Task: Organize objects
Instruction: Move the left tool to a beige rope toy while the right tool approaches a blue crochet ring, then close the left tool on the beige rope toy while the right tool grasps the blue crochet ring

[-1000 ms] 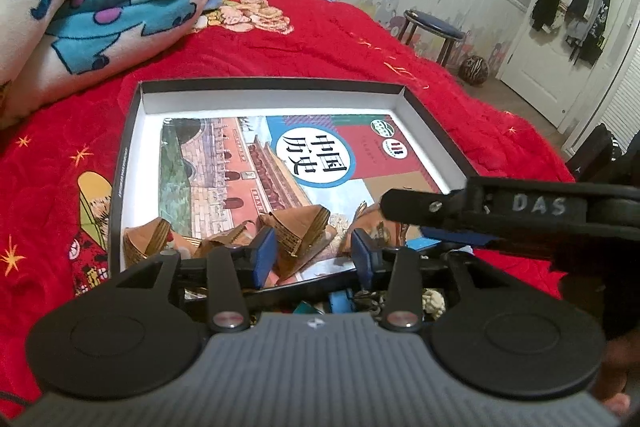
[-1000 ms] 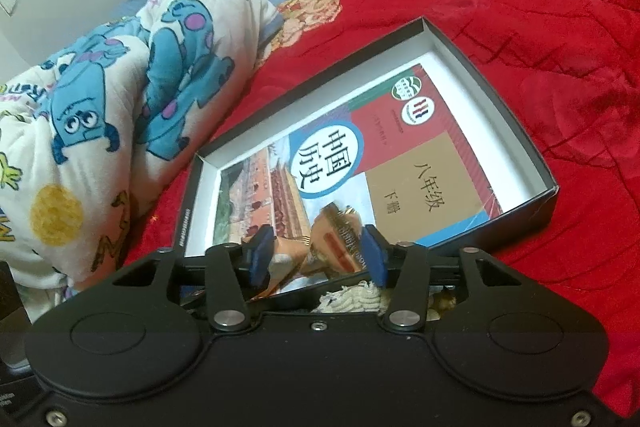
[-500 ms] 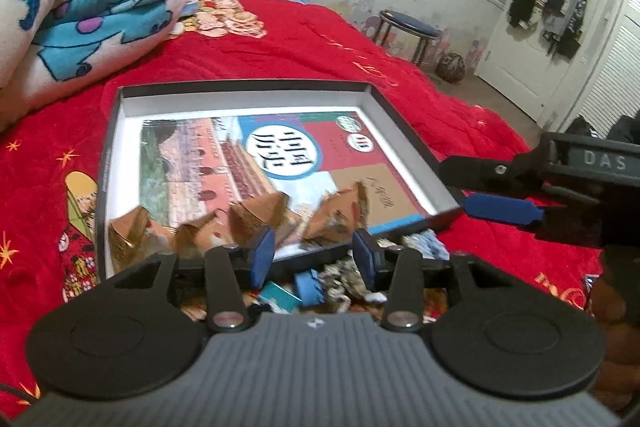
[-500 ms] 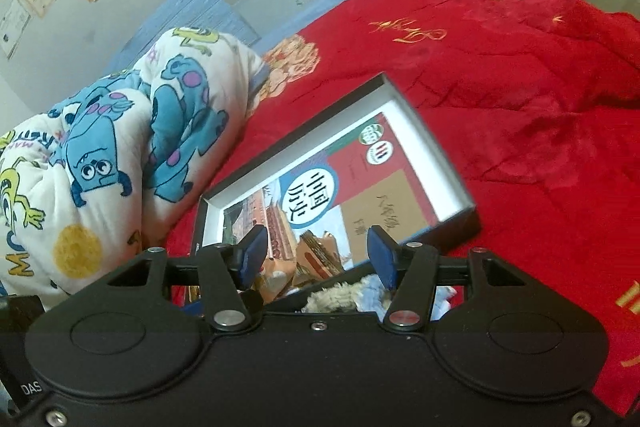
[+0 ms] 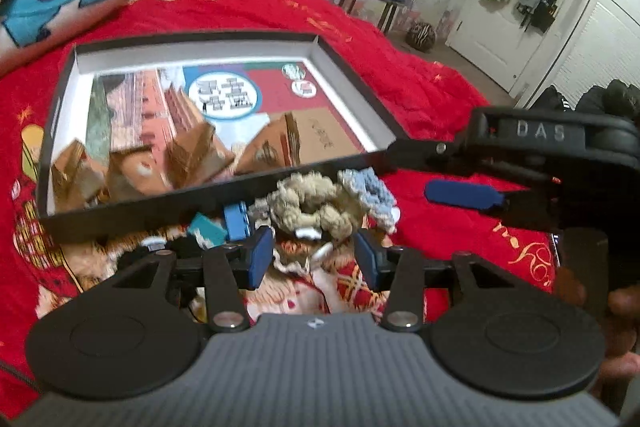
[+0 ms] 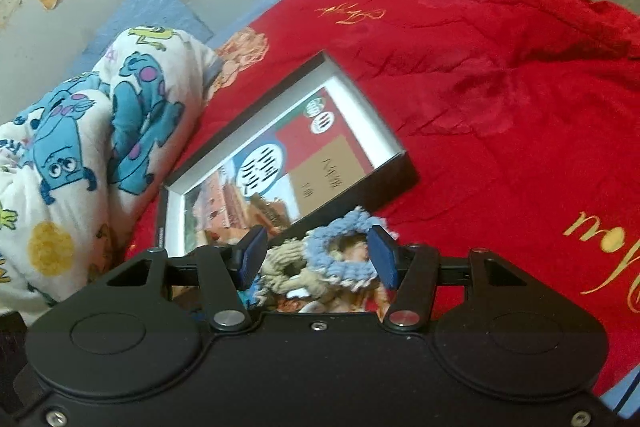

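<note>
While both pairs of blue-padded fingers are held apart with nothing clamped between them, the left gripper (image 5: 314, 257) is seen at lower centre of its view, and the right gripper (image 6: 318, 255) at lower centre of its own. Compared with a second ago, both grippers have been drawn back from the box: the fingertips, then reaching over its near wall, are now short of it, and a pile of small items in front of the box has been brought into sight. In the left wrist view the right gripper (image 5: 464, 195) is seen at centre right, just beside the box's near right corner. A beige knitted scrunchie (image 5: 308, 201) and a pale blue knitted scrunchie (image 5: 370, 191) lie touching each other on the red blanket (image 5: 420, 75), against the near wall of the black box (image 5: 168, 203). Small blue blocks (image 5: 236, 221) lie just left of them. Inside the white-lined box, a textbook (image 5: 256, 95) lies flat, with brown folded paper pieces (image 5: 192, 159) along its near edge. A cartoon-print quilt (image 6: 80, 131) is bunched at centre left.
</note>
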`<state>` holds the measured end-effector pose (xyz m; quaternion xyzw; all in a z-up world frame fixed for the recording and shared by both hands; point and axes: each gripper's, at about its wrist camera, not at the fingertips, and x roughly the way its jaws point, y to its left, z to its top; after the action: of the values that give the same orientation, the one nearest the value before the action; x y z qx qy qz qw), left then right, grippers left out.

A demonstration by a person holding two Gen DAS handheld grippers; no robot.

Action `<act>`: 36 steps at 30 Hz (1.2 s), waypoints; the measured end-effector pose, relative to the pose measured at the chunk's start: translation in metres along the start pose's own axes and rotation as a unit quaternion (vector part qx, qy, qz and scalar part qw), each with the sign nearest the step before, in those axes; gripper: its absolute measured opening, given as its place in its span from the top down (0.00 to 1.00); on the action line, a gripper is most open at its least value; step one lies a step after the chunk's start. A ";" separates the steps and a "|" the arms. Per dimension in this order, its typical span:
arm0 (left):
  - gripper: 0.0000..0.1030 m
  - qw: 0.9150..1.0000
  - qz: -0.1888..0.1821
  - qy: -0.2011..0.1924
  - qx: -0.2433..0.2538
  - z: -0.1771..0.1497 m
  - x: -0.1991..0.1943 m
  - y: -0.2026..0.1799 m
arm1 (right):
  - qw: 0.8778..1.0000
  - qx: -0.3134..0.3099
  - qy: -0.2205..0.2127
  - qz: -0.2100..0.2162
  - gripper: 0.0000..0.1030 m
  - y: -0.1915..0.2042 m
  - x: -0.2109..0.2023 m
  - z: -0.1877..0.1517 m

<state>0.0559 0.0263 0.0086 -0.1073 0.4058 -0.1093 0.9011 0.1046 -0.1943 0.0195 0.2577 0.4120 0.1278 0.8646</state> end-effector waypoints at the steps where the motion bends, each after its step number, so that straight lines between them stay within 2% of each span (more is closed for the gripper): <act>1: 0.40 1.000 0.002 0.004 -0.001 -0.001 0.003 0.000 | 1.000 0.002 0.004 0.000 0.47 -0.001 0.003 0.000; 6: 0.40 0.999 0.029 0.016 -0.010 -0.006 0.015 0.006 | 1.000 -0.001 0.026 -0.011 0.47 -0.003 0.019 -0.003; 12: 0.42 0.999 0.030 0.020 -0.025 -0.009 0.024 0.011 | 0.999 0.014 0.034 -0.021 0.47 -0.009 0.029 -0.004; 13: 0.43 0.999 0.028 0.020 -0.025 -0.009 0.025 0.011 | 0.999 0.018 0.037 -0.020 0.47 -0.011 0.030 -0.004; 15: 0.51 0.999 0.026 0.019 -0.020 -0.009 0.027 0.009 | 0.999 0.020 0.041 -0.023 0.47 -0.013 0.035 -0.005; 19: 0.57 0.999 0.020 0.018 -0.018 -0.008 0.033 0.007 | 0.998 0.015 0.050 -0.021 0.47 -0.012 0.042 -0.006; 22: 0.57 0.999 0.015 0.016 -0.025 -0.008 0.035 0.008 | 0.998 0.010 0.051 -0.025 0.46 -0.010 0.047 -0.006; 24: 0.52 0.999 0.013 0.015 -0.027 -0.009 0.037 0.008 | 0.998 0.013 0.058 -0.028 0.46 -0.012 0.051 -0.006; 26: 0.52 0.999 0.011 0.013 -0.027 -0.009 0.038 0.008 | 0.998 0.010 0.058 -0.031 0.47 -0.012 0.054 -0.005; 33: 0.51 1.000 0.024 -0.003 -0.013 -0.013 0.040 0.001 | 0.998 0.000 0.048 -0.047 0.46 -0.010 0.061 -0.004; 34: 0.54 1.000 0.025 -0.002 -0.008 -0.014 0.040 0.000 | 0.998 0.000 0.047 -0.047 0.46 -0.009 0.061 -0.005; 35: 0.69 1.000 0.024 -0.001 -0.006 -0.014 0.040 -0.001 | 0.998 0.002 0.046 -0.048 0.46 -0.009 0.062 -0.005; 36: 0.73 1.000 0.023 0.003 -0.006 -0.013 0.040 -0.001 | 0.998 0.004 0.045 -0.047 0.46 -0.010 0.061 -0.006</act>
<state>0.0714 0.0127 -0.0281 -0.1032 0.4116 -0.0863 0.9014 0.1385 -0.1736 -0.0288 0.2357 0.4630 0.0967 0.8489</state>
